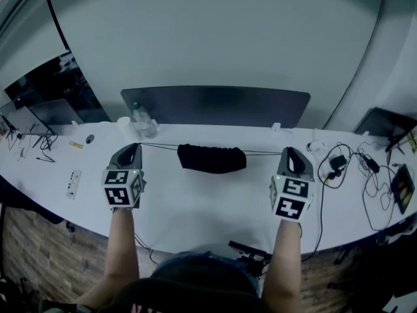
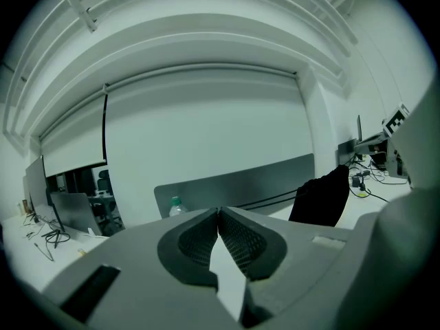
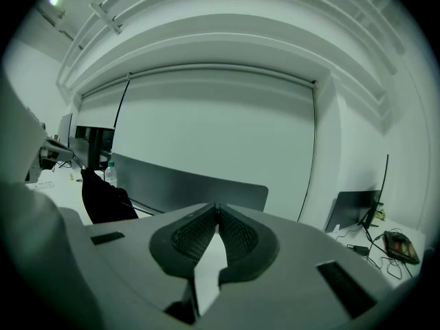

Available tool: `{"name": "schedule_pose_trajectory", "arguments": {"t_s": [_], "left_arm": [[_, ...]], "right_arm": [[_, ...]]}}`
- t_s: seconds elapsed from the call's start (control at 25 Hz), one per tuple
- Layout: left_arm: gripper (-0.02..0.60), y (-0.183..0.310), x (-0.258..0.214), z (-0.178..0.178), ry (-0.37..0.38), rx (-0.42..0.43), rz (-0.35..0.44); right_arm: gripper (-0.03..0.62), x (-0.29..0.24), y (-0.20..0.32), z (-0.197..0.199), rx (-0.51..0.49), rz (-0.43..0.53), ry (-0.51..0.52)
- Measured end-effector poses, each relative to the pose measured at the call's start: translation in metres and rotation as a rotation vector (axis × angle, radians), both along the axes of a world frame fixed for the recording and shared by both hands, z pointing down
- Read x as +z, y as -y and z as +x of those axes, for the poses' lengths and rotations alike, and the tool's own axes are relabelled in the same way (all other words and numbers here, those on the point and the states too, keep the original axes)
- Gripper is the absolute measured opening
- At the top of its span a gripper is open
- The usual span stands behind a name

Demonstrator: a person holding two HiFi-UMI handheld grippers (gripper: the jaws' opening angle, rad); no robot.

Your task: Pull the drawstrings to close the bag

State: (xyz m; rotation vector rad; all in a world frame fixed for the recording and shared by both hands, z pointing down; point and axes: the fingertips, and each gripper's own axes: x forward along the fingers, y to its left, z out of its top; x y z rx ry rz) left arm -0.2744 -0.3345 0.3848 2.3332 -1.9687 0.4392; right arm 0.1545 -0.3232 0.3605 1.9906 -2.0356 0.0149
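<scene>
Forearms (image 1: 124, 246) nearest, left gripper (image 1: 135, 147) and right gripper (image 1: 287, 151) pinching taut drawstrings (image 1: 159, 146), black bag (image 1: 212, 158) twelve o'clock, white table (image 1: 195, 207), cables (image 1: 355, 168) three o'clock

Black bag (image 1: 212, 158), white table (image 1: 195, 204)

Right gripper (image 3: 217, 210): jaws pinched together at the tips on a thin drawstring (image 3: 144, 209). Black bag (image 3: 103, 199) to its left. Grey divider (image 3: 199, 184) ahead. Monitor (image 3: 354, 212) right.
</scene>
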Motion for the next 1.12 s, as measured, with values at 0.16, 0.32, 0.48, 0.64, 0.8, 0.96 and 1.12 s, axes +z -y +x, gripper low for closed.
{"name": "schedule_pose_trajectory", "arguments": {"t_s": [0.16, 0.32, 0.48, 0.64, 0.8, 0.96, 1.12], "left_arm": [[0.012, 0.004, -0.003, -0.005, 0.002, -0.016, 0.0], [0.012, 0.007, -0.005, -0.009, 0.002, -0.034, 0.0], [0.012, 0.009, -0.007, -0.013, 0.002, -0.041, 0.001], [0.012, 0.009, -0.008, -0.02, -0.005, -0.054, 0.004], [0.012, 0.009, -0.009, -0.021, -0.014, -0.06, 0.006], [0.012, 0.008, -0.01, -0.022, -0.016, -0.07, 0.011], [0.012, 0.008, -0.012, -0.025, -0.016, -0.074, 0.016]], "right_arm": [[0.009, -0.005, 0.003, 0.003, 0.002, 0.008, -0.014], [0.009, -0.009, 0.007, 0.006, 0.006, 0.015, -0.033], [0.009, -0.011, 0.008, 0.01, 0.017, 0.018, -0.044], [0.009, -0.014, 0.007, 0.013, 0.036, 0.022, -0.056], [0.009, -0.016, 0.004, 0.02, 0.054, 0.027, -0.077], [0.009, -0.017, 0.001, 0.026, 0.066, 0.031, -0.136], [0.009, -0.018, -0.002, 0.029, 0.076, 0.03, -0.167]]}}
